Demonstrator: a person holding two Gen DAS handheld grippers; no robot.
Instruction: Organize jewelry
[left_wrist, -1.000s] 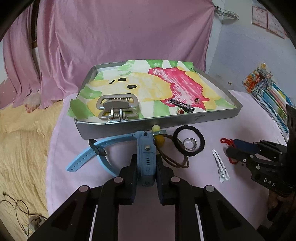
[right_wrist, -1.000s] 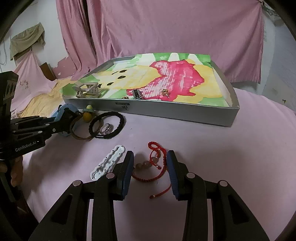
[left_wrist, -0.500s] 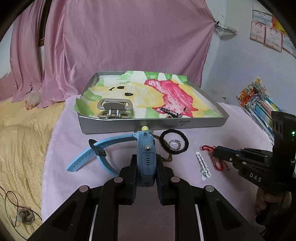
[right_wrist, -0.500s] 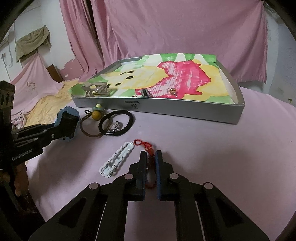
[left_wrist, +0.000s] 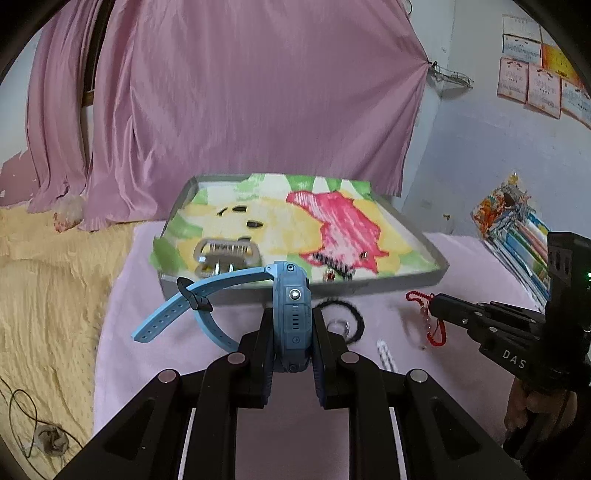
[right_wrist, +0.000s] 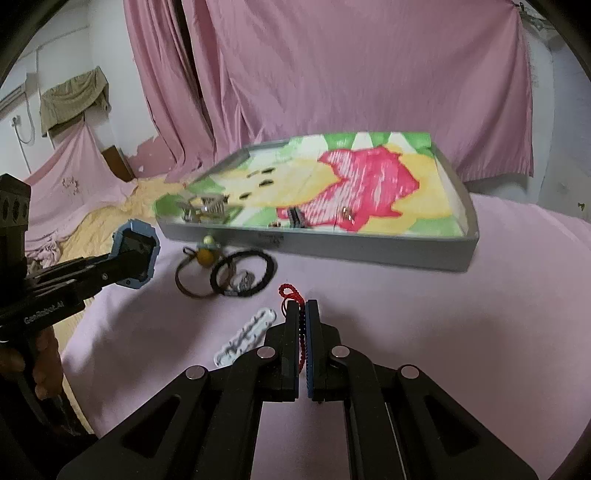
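My left gripper (left_wrist: 293, 325) is shut on a blue watch (left_wrist: 291, 314), held off the pink cloth, its strap (left_wrist: 173, 314) hanging to the left. The watch (right_wrist: 135, 258) also shows at left in the right wrist view. My right gripper (right_wrist: 302, 314) is shut on a red cord bracelet (right_wrist: 287, 293), lifted clear of the cloth; the bracelet (left_wrist: 424, 310) dangles from the right gripper (left_wrist: 434, 306) in the left wrist view. The grey tray (left_wrist: 369, 286) with a colourful lining holds a metal clasp (left_wrist: 225, 254) and small pieces. The same tray (right_wrist: 369, 251) lies ahead of the right gripper.
On the cloth before the tray lie a black hair tie (right_wrist: 243, 273) with a ring inside, a brown cord loop with a yellow bead (right_wrist: 205, 256) and a white hair clip (right_wrist: 245, 336). A yellow blanket (left_wrist: 44, 295) lies left. Pink curtains hang behind.
The right gripper's jaws shut on the red bracelet and raised it off the cloth. The left gripper rose with the blue watch, which now hangs in front of the tray.
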